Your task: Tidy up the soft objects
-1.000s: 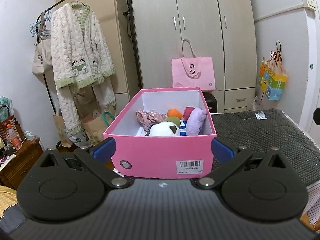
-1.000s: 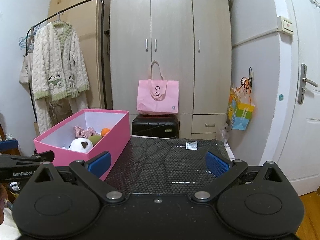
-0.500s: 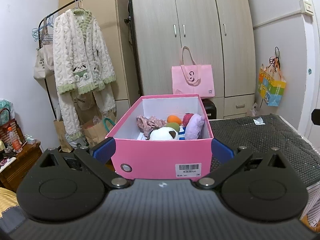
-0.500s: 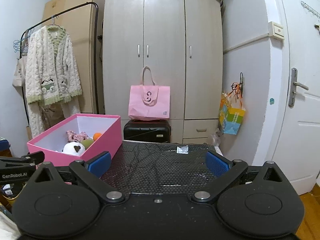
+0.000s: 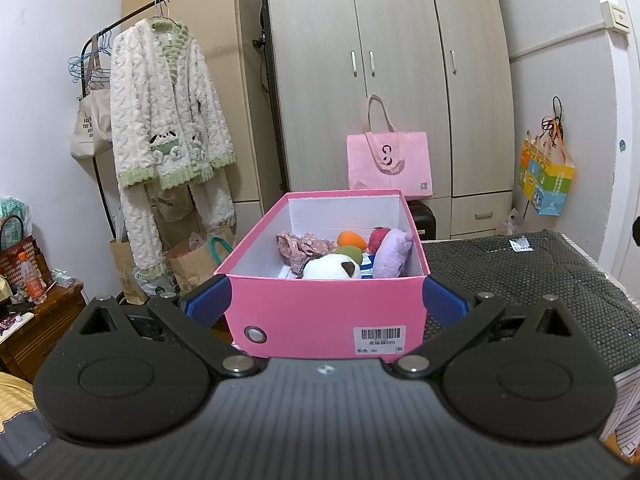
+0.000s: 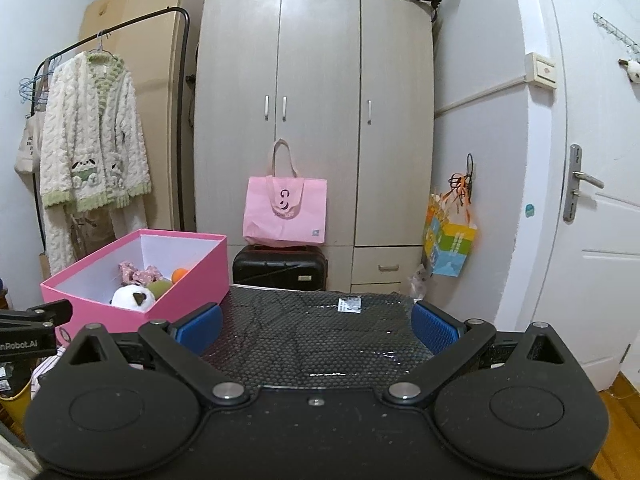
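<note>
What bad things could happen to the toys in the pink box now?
1. The pink box seems to sit at the left edge of the black mat; a push from the open left tool might tip it off.
2. The purple pillow leans high against the box's right wall, so a bump could knock it out.
3. The white plush covers other toys, making grabbing awkward.

"nRobot.AI" on the left tongs' body; barcode sticker on pink box.

An open pink box at the worktop's left edge holds a white plush, purple cushion, floral cloth and orange toy.
</note>
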A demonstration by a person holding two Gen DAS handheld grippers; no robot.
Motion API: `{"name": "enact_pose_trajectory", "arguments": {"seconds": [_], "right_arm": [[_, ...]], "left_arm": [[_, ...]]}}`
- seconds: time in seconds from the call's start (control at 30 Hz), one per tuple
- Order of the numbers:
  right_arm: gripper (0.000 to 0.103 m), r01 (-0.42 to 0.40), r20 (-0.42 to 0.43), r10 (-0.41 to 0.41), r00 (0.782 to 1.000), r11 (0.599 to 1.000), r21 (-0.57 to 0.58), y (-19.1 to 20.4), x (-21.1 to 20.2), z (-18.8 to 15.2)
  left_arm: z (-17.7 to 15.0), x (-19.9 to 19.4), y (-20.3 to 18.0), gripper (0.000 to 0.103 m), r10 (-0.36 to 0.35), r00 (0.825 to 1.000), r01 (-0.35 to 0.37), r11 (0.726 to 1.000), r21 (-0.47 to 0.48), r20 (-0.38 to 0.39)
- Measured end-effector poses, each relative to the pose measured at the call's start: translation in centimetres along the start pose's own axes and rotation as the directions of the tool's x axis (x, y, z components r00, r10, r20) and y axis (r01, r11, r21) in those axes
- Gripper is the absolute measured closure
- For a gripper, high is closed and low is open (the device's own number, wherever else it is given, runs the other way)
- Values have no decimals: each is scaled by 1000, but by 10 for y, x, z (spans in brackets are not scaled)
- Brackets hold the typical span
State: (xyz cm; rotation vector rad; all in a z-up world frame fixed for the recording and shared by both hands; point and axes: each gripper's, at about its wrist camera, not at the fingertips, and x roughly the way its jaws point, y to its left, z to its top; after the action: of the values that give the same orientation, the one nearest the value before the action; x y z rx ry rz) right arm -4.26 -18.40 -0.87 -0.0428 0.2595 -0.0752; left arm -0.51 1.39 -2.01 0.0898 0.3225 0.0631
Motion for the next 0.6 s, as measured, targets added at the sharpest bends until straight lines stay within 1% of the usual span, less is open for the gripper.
{"name": "enact_pose_trajectory", "arguments": {"seconds": [0.33,0.5,0.6], "right_arm": [[1,6,-2,-6,1000,1000,-1,-3,-1,-1],[1,9,0,-9,1000,1000,4,-7,0,-2],[1,15,-1,-15,1000,1000,8,-9,2,-1]], "left_arm": [[-2,-1,2,0,-26,1000,26,1000,-2,3],[-3,2,4,0,-56,998,56,998,-24,-11],[-4,1,3,0,-47,999,47,999,-19,-8]]}}
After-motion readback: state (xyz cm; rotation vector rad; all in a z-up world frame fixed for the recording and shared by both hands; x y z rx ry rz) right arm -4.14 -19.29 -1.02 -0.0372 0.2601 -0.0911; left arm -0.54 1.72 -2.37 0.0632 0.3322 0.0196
